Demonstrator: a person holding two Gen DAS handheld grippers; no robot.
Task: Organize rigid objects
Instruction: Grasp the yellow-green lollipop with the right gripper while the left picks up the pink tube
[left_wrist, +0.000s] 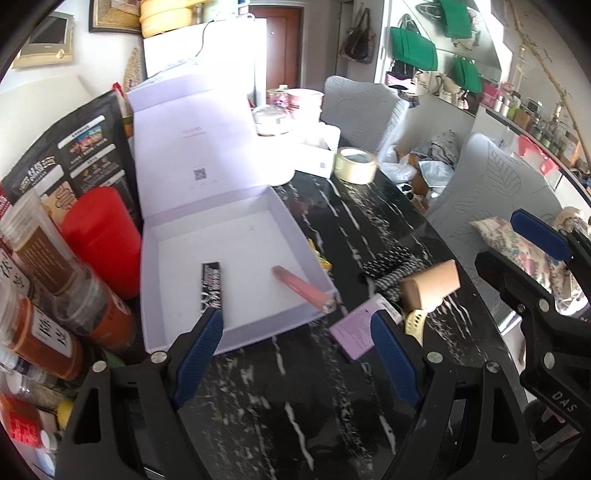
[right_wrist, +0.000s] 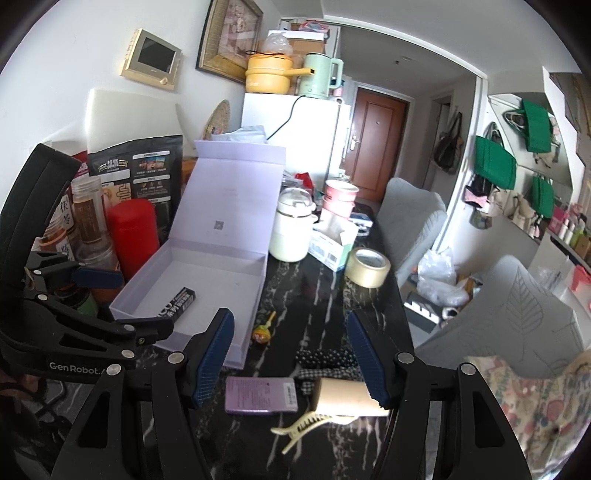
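Both of your hand-held grippers stand wide open and hold nothing. The left hand-held gripper (left_wrist: 297, 325) hovers at the near edge of the open box (left_wrist: 236, 332), where a black stick pack (left_wrist: 211, 286) already lies flat and a pink tube (left_wrist: 301, 288) rests tilted, its far end on the box floor and its near end propped on the wall. The right hand-held gripper (right_wrist: 290, 354) hangs over the loose things on the counter (right_wrist: 317, 295): a purple card (right_wrist: 260, 395), a cardboard tube (right_wrist: 343, 397) touching the right finger's pad (right_wrist: 365, 354), and a yellow hair clip (right_wrist: 306, 424) just in front of them.

The next pick looks like the purple card or the tube. Choose one and centre it between the jaws before you close, so you don't drag its neighbour along. The card lies flat, so come in low and pinch across its short side. With the left, nudge the pink tube fully inside so it can't roll out.
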